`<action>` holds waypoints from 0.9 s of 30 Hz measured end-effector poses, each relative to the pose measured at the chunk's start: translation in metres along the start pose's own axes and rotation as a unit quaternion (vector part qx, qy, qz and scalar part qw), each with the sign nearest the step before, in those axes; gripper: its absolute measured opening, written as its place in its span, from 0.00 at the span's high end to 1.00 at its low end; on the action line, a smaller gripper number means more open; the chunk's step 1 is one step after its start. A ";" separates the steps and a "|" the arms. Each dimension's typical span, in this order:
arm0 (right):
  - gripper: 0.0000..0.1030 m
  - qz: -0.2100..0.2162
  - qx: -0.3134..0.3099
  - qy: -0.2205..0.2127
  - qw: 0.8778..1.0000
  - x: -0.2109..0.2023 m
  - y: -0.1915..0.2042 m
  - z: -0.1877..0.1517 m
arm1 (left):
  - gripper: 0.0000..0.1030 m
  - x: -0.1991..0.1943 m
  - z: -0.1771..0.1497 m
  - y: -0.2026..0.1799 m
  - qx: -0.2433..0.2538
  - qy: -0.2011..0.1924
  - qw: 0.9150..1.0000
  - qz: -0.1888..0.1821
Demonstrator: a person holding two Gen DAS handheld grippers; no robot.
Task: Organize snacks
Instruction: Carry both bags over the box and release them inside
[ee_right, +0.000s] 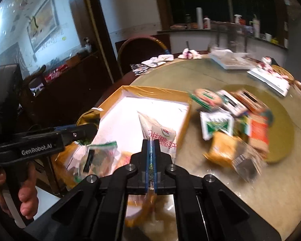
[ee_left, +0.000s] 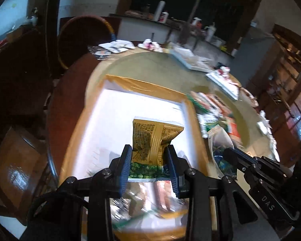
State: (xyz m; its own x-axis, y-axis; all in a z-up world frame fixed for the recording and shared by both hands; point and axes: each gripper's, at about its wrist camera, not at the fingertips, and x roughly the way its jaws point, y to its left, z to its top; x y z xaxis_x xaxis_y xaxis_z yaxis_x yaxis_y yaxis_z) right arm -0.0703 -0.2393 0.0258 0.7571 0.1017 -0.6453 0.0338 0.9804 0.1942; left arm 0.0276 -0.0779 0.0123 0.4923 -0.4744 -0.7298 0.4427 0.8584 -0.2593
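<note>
A gold snack packet [ee_left: 150,140] with black print and a green end sits squeezed between the blue pads of my left gripper [ee_left: 148,148], above the white inside of a gold-rimmed box [ee_left: 192,118]. My right gripper [ee_right: 151,142] is shut on a white packet with red lettering [ee_right: 162,134], which hangs over the box's near right corner [ee_right: 156,91]. In the right wrist view the left gripper [ee_right: 92,128] enters from the left with the gold packet [ee_right: 90,116]. In the left wrist view the right gripper [ee_left: 228,150] and its white packet [ee_left: 220,136] show at the right. Several clear-wrapped snacks [ee_right: 102,156] lie at the box's near end.
A loose pile of snack packets [ee_right: 234,118] lies right of the box on the round glass-topped table [ee_right: 240,190]. White trays [ee_right: 230,62] and crumpled tissues [ee_right: 190,53] sit at the far side. A chair [ee_right: 142,48] stands behind the table. A person's hand [ee_right: 28,200] holds the left gripper's handle.
</note>
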 end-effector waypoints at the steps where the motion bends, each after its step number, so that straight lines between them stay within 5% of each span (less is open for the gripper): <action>1: 0.96 0.009 0.000 0.009 1.000 0.012 0.003 0.005 | 0.67 0.006 0.003 0.004 -0.002 0.005 1.000 0.006; 9: 0.96 -0.005 -0.013 0.057 0.998 0.079 0.015 0.015 | 0.67 0.041 0.009 0.023 0.008 0.036 0.998 0.048; 17: 0.88 0.002 0.010 0.083 0.996 0.094 0.003 0.007 | 0.62 0.064 0.004 0.031 0.007 0.086 0.994 0.062; 19: 0.81 0.020 0.024 0.087 0.996 0.093 -0.002 0.004 | 0.54 0.064 0.002 0.033 -0.005 0.093 0.994 0.052; 21: 0.54 0.022 0.036 0.083 0.996 0.087 -0.007 0.003 | 0.52 0.056 0.002 0.034 -0.020 0.086 0.995 0.039; 24: 0.32 0.019 0.046 0.034 0.998 0.051 -0.017 0.000 | 0.34 0.025 -0.002 0.024 -0.024 0.025 0.999 0.033; 25: 0.29 0.019 0.052 0.024 0.998 0.043 -0.021 0.000 | 0.25 0.016 -0.004 0.017 -0.020 0.008 0.999 0.031; 27: 0.26 0.027 0.072 -0.001 0.997 0.018 -0.034 -0.005 | 0.24 0.003 -0.010 -0.001 -0.004 -0.010 1.000 0.008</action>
State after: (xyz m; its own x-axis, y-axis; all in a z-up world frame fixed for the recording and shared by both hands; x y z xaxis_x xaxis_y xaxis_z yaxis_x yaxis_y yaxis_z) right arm -0.0613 -0.2698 0.0040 0.7618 0.1525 -0.6297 0.0863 0.9393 0.3319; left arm 0.0209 -0.0785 0.0046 0.5153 -0.4637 -0.7208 0.4279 0.8679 -0.2524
